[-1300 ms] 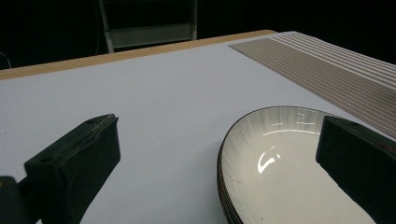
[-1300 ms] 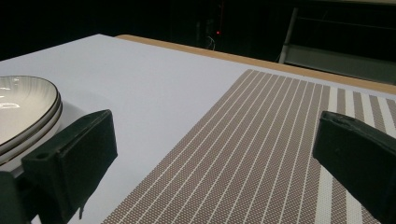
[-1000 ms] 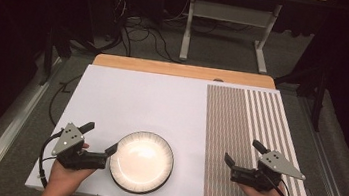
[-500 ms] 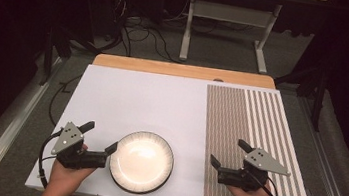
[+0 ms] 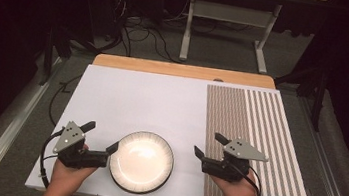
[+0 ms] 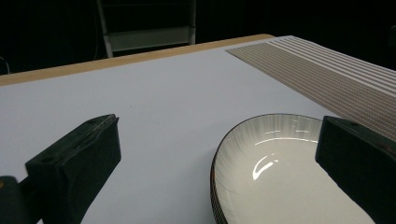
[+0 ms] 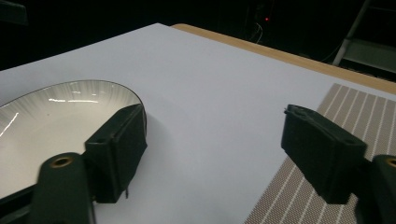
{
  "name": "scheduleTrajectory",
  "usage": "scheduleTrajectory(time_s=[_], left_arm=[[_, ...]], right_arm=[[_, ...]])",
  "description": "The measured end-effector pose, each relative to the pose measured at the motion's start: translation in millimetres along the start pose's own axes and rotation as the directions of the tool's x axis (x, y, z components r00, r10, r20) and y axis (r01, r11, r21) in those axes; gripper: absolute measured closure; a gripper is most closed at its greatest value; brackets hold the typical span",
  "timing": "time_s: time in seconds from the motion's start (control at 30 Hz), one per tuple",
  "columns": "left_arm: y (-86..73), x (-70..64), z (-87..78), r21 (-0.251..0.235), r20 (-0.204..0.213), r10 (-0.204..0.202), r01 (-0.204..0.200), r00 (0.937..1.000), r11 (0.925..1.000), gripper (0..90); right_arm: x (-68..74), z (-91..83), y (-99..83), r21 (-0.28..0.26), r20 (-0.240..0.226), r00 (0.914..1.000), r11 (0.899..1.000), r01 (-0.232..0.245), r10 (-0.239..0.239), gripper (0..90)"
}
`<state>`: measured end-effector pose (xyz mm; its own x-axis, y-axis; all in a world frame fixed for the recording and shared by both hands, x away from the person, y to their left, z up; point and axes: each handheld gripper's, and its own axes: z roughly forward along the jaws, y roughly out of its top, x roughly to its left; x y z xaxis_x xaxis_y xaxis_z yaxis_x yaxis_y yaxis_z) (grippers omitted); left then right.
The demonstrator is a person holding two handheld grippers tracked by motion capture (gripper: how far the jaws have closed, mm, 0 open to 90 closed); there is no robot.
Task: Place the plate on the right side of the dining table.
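Plate (image 5: 141, 161) sits near the front edge of the counter (image 5: 137, 98), on the white sheet, a little left of the middle, between my two claws. It looks to me like glazed ceramic, so I judge it stiff, fairly heavy for its size, slick under hard pads and apt to chip or crack if knocked or dropped. Only the rim offers a hold: one jaw over the lip, the other under it, where the wall rises from the counter; the flat middle gives nothing to pinch. With a claw on each side, I think opposite edges would keep it level and stop it tipping. It is round and shallow, cream-white inside with bright glints of light, fine radial lines running up the sloping wall, and a thin dark band along the edge. My left claw (image 5: 103, 143) is spread wide, holding nothing, with one jaw right at the plate's left rim, and in the left gripper view that jaw hangs over the rim. My right claw (image 5: 209, 145) is also spread and empty, near the plate's right side but apart from it, at the edge of the striped mat (image 5: 253, 138).
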<state>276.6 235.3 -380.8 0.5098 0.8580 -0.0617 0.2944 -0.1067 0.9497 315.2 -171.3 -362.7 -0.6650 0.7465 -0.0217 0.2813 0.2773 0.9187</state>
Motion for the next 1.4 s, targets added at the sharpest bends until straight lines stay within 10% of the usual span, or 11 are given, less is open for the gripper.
scheduleTrajectory(time_s=[0.47,1.0,1.4], left_arm=[[0.2,-0.4,0.4,0.001,0.0,-0.008,0.008,1.0,1.0,0.5],[-1.4,-3.6,0.3,-0.004,0.0,0.005,-0.005,1.0,1.0,0.5],[-0.8,-6.7,0.5,-0.014,0.003,0.011,-0.011,0.9999,0.9998,0.5]], right_arm=[[24.8,27.5,20.8,0.016,-0.073,0.9958,0.998,0.056,-0.055,60.7],[33.7,39.8,-4.5,0.106,-0.212,0.9743,0.989,0.1,-0.076,90.0],[35.1,42.6,-9.5,0.15,-0.259,0.9642,0.984,0.097,-0.056,90.0]])
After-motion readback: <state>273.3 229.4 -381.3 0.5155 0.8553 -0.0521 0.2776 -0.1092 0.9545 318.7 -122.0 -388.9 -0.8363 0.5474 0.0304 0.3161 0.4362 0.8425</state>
